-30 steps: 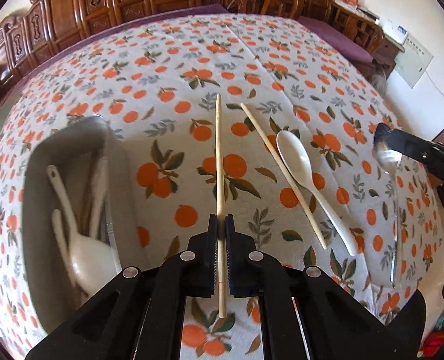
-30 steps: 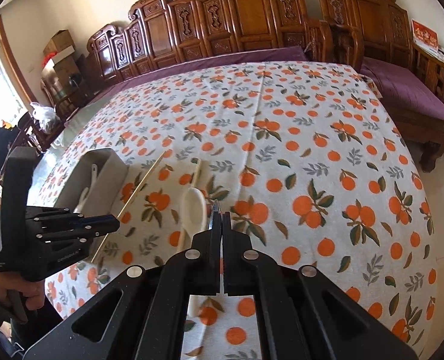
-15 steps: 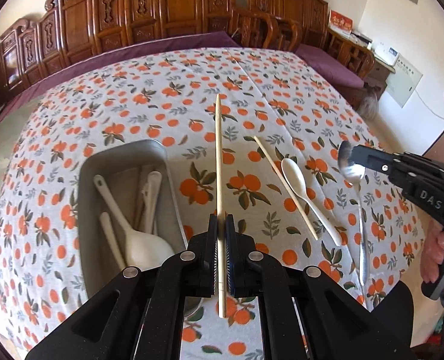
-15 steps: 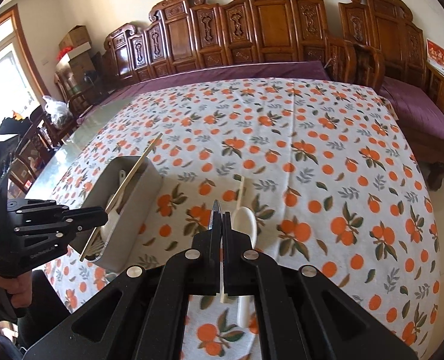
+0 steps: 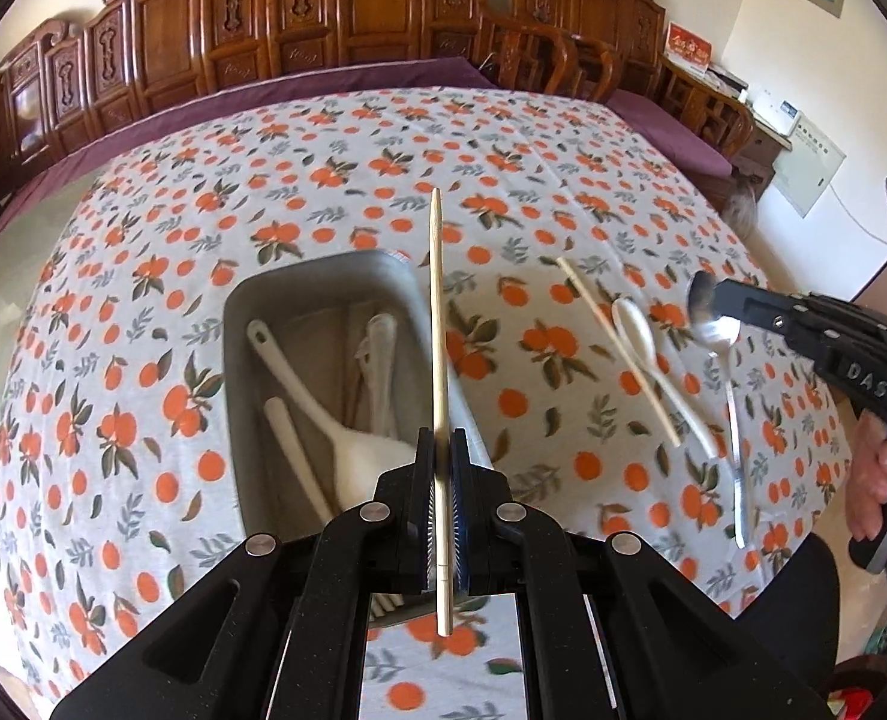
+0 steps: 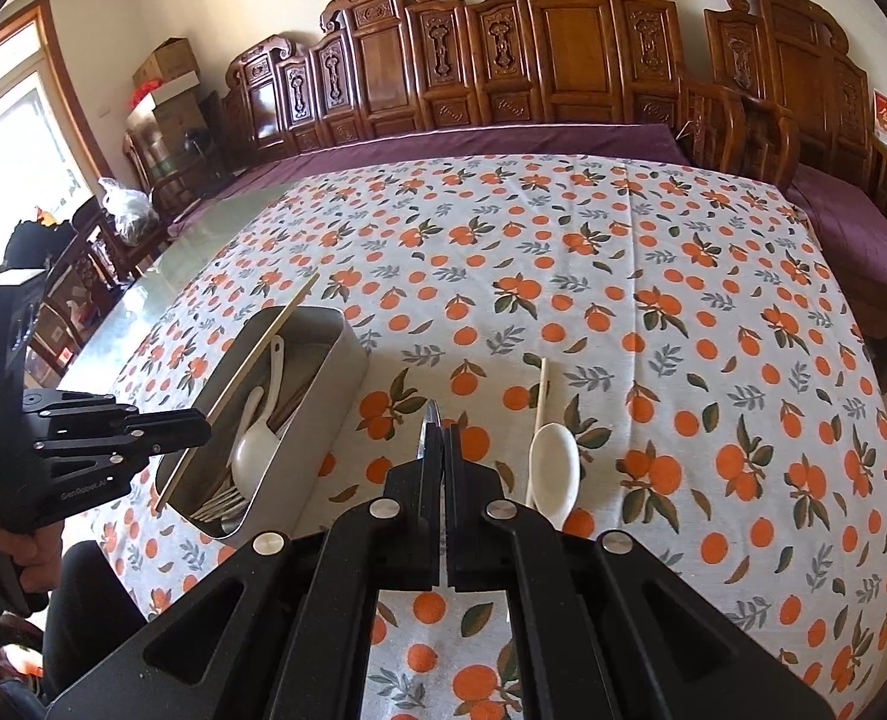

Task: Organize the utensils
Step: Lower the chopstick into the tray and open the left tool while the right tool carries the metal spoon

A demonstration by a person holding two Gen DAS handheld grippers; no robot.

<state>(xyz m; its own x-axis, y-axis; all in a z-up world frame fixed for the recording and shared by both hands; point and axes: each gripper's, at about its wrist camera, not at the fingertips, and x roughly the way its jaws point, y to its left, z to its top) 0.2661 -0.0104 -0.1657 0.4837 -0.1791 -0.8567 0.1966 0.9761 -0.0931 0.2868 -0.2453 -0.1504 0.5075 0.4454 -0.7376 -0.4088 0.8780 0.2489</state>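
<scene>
- Left gripper (image 5: 442, 468): clenched on a wooden chopstick (image 5: 436, 324), pinched near its lower end. The stick runs forward along the fingers, over the right edge of the metal tray (image 5: 299, 282). In the right wrist view it sits diagonally above the tray's left side (image 6: 251, 354).
- Right gripper (image 6: 443, 450): clenched on a metal spoon (image 5: 720, 333). The left wrist view shows the bowl at the fingertips and the handle hanging down toward the cloth; the right wrist view shows only the bowl edge (image 6: 428, 420) poking out above the fingers.
- Tray sits on the worktop (image 6: 683, 300), which carries an orange-print tablecloth. Inside: white spoons (image 5: 299, 372) and several more chopsticks (image 6: 221, 504), partly blurred.
- On the cloth, right of the tray: one loose chopstick (image 5: 617, 348) and a white ceramic spoon (image 5: 641, 336), lying side by side and about touching.
- A hand (image 5: 878, 492) grips the right gripper's handle; another hand (image 6: 17, 552) holds the left one.
- Carved wooden chairs (image 6: 563, 54) stand behind the worktop.
</scene>
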